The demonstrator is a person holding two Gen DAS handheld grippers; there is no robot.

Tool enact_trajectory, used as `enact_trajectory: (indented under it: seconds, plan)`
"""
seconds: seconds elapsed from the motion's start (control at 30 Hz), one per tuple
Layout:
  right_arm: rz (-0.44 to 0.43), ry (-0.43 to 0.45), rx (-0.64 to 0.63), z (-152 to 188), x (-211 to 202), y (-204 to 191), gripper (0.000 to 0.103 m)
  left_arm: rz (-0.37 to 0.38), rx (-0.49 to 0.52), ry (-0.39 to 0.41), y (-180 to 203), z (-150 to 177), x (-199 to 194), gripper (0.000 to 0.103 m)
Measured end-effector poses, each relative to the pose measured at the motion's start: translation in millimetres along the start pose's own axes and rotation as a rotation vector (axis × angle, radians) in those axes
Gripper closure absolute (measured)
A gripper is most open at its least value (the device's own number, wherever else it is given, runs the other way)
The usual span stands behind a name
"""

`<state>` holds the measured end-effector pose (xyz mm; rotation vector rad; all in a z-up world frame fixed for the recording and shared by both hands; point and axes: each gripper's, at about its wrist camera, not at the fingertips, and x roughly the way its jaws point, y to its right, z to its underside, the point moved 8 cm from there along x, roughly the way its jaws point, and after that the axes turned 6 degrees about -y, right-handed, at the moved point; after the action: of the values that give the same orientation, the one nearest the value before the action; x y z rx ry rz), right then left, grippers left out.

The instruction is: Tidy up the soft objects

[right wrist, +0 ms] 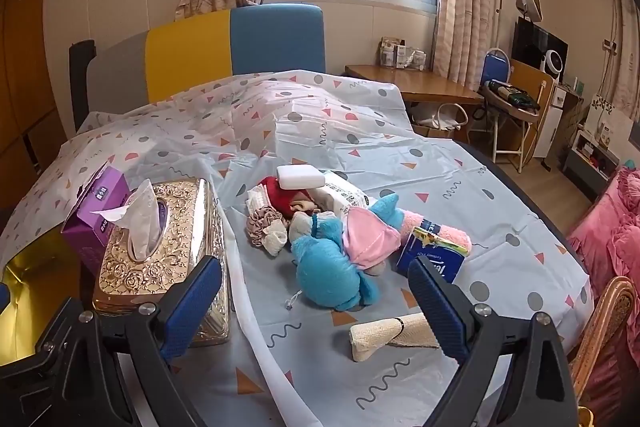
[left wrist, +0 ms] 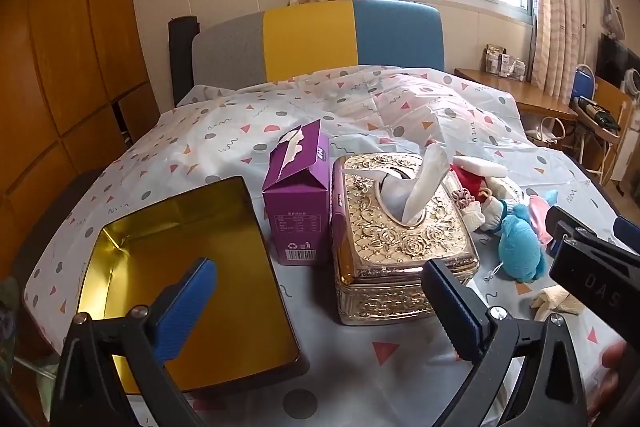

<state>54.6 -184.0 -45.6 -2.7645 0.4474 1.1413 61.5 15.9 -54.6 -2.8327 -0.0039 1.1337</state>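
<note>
Bedroom backdrop: window, curtains, tri-colour headboard (left wrist: 316, 39); patterned plastic sheet (left wrist: 208, 143) spread over the bed as work surface.

Left wrist view, far left: open gold tin (left wrist: 188, 267), empty inside, seen whole only here; right wrist view catches just a corner (right wrist: 32, 267). Left gripper (left wrist: 320, 307) hovering above the tin's near edge and the sheet, jaws spread full wide, nothing between them.

Next: purple carton (left wrist: 298, 203), upright, touching the ornate gold tissue box (left wrist: 400, 227), tissue sticking up from the slot. Both visible in both views.

Right of tissue box: soft pile, cropped in left view, laid out fully in right view. Blue plush toy (right wrist: 332, 267) with pink cloth on it, red item (right wrist: 280, 199), frilly scrunchie (right wrist: 260, 225), white sponge block (right wrist: 301, 177) on top, wipes pack (right wrist: 344, 197) behind. Beside the plush on the right: blue tissue pack (right wrist: 432, 259) with pink towel (right wrist: 444, 231) on it, seen in right view only.

Near front: cream rolled cloth (right wrist: 384, 337) alone on the sheet, just beside the right finger. Right gripper (right wrist: 316, 307) hanging short of the pile, jaws at widest, gripping nothing.

Far right, right view only: pink bedding (right wrist: 616, 239), desk, folding chair.
</note>
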Motion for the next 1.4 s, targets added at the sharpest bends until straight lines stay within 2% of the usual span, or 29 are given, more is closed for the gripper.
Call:
enact_trajectory:
  seconds: [1.4]
  plan:
    - [-0.01, 0.019, -0.022, -8.2, 1.9, -1.6, 0.007, -0.006, -0.008, -0.005, -6.4, 3.8, -1.3, 0.0]
